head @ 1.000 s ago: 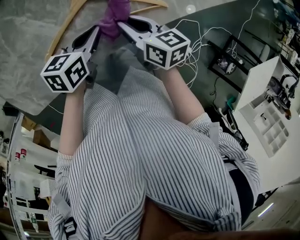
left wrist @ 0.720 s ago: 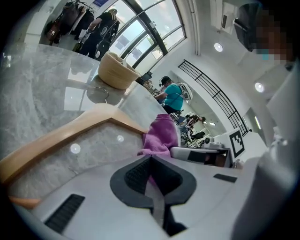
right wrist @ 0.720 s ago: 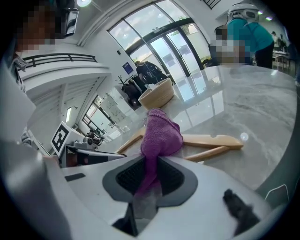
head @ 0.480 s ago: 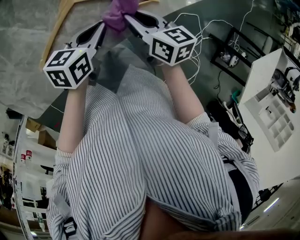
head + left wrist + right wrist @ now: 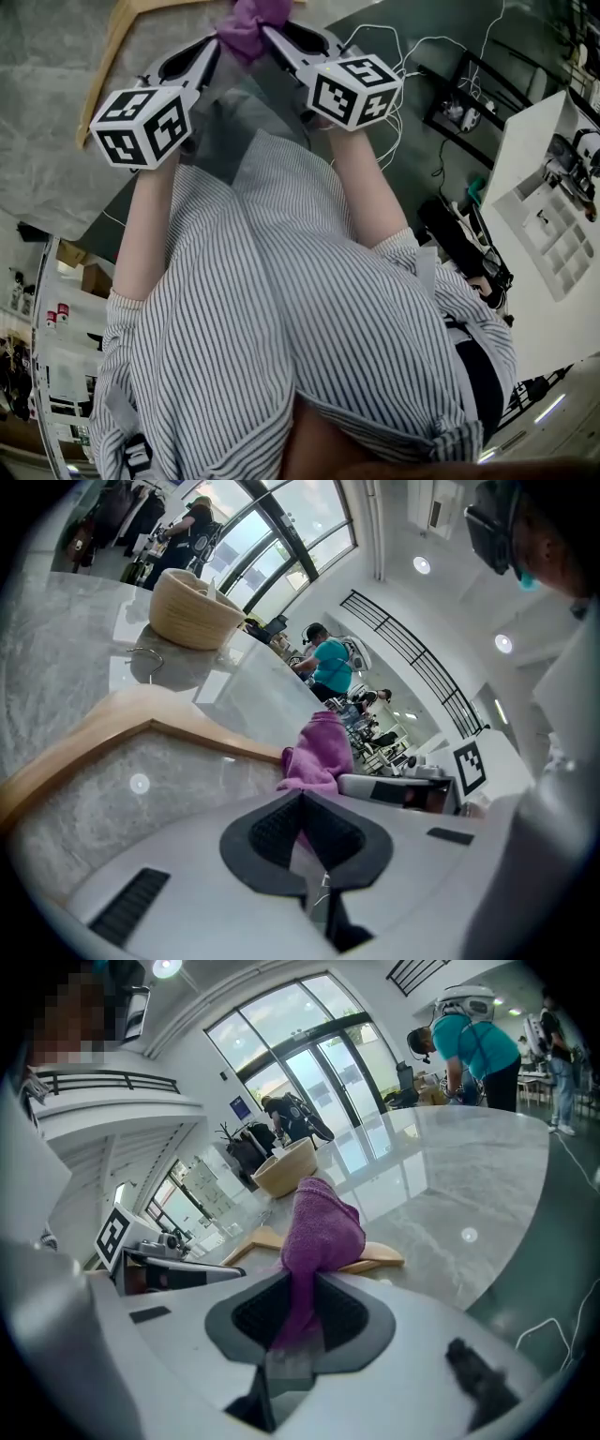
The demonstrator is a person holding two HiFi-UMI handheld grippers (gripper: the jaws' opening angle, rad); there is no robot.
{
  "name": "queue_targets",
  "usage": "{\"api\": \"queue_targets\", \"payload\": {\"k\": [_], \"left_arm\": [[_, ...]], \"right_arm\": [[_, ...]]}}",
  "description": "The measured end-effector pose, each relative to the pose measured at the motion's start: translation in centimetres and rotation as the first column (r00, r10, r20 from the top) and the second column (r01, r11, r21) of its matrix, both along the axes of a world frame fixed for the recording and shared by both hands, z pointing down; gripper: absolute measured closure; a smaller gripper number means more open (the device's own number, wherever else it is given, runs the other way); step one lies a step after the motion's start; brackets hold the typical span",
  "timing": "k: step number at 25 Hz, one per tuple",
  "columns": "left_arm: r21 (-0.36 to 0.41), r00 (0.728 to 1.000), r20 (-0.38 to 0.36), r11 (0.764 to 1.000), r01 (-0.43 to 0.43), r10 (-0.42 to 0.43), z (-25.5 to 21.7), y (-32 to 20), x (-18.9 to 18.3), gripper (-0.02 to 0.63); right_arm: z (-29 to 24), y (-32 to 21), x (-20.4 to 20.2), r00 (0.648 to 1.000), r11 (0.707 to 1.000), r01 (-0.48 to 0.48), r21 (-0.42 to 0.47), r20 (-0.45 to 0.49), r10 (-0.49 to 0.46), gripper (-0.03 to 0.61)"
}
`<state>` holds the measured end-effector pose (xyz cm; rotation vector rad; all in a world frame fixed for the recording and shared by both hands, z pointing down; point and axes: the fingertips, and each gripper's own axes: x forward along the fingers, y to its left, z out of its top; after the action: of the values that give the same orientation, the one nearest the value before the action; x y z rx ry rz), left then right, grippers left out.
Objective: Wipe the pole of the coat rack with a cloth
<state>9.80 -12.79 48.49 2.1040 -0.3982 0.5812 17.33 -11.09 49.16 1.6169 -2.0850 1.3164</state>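
Purple cloth (image 5: 251,21) sits bunched at the top of the head view, with the left gripper (image 5: 214,49) and the right gripper (image 5: 272,36) converging on it from either side, their marker cubes nearer the person's striped shirt (image 5: 309,309). Just beyond the cloth a pale wooden hanger (image 5: 111,58) lies on a grey marble surface (image 5: 47,122); tangled white cables (image 5: 394,66) lie on the dark floor to the right. In the left gripper view, the left gripper (image 5: 302,797) has its dark ribbed pads pressed together at the tips, with a thin pinkish edge of the cloth (image 5: 319,752) showing between them. The rest of the cloth rises just past the jaws, in front of the hanger (image 5: 141,722). A woven basket (image 5: 192,611) stands farther back on the marble. In the right gripper view, the right gripper (image 5: 298,1283) is clamped on a fold of the cloth (image 5: 323,1222), which stands up in a lump above the pads. Behind it lies the end of the hanger (image 5: 375,1258), and beyond that the basket (image 5: 286,1168).
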Motion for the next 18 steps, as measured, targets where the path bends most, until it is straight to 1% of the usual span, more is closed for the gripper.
{"api": "queue_targets", "payload": {"k": [10, 18], "left_arm": [[0.008, 0.999, -0.003, 0.999, -0.04, 0.04, -0.3, 0.8, 1.3, 0.601], [0.016, 0.999, 0.003, 0.999, -0.039, 0.039, -0.5, 0.9, 1.0, 0.601]], "right_arm": [[-0.2, 0.7, 2.8, 0.998, 0.998, -0.062, 0.007, -0.022, 0.062, 0.503], [-0.3, 0.7, 3.5, 0.997, 0.997, -0.07, 0.01, -0.031, 0.07, 0.503]]}}
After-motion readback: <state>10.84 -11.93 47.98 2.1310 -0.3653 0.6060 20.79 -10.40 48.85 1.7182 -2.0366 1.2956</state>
